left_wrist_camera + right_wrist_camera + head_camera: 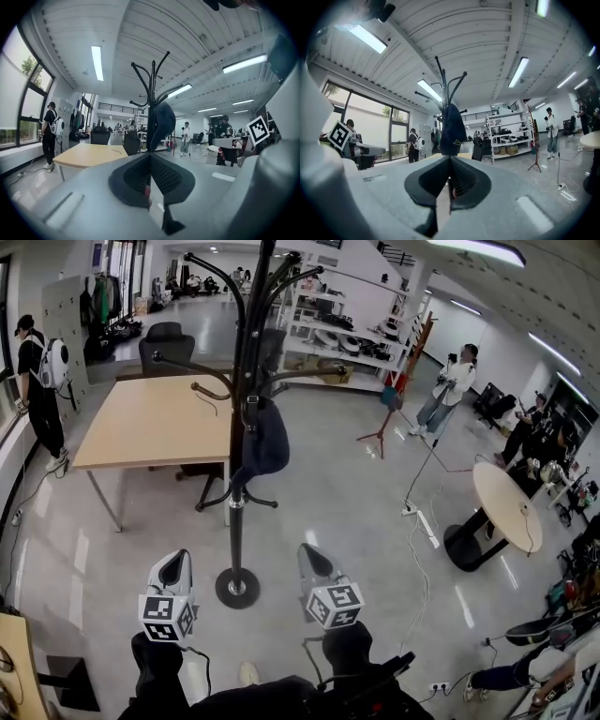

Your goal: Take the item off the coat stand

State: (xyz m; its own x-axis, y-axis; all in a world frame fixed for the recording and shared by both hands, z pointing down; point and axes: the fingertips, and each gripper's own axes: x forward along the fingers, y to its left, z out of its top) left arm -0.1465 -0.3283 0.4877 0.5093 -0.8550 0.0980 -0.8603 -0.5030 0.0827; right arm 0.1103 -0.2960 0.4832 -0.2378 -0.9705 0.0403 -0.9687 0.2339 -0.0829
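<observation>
A black coat stand (238, 484) rises from a round base on the floor right in front of me. A dark blue cap-like item (263, 443) hangs from one of its lower hooks. The same dark blue item (162, 123) shows in the left gripper view, straight ahead and above the jaws. In the right gripper view the dark blue item (452, 129) also hangs ahead. My left gripper (174, 565) is low and left of the base, shut and empty. My right gripper (312, 560) is to the base's right, shut and empty. Both stand short of the stand.
A wooden table (155, 418) with chairs is behind the stand on the left. A round table (507, 504) stands at the right, with a cable (419, 521) trailing over the floor. A tripod (382, 423), shelves (347, 343) and several people are farther off.
</observation>
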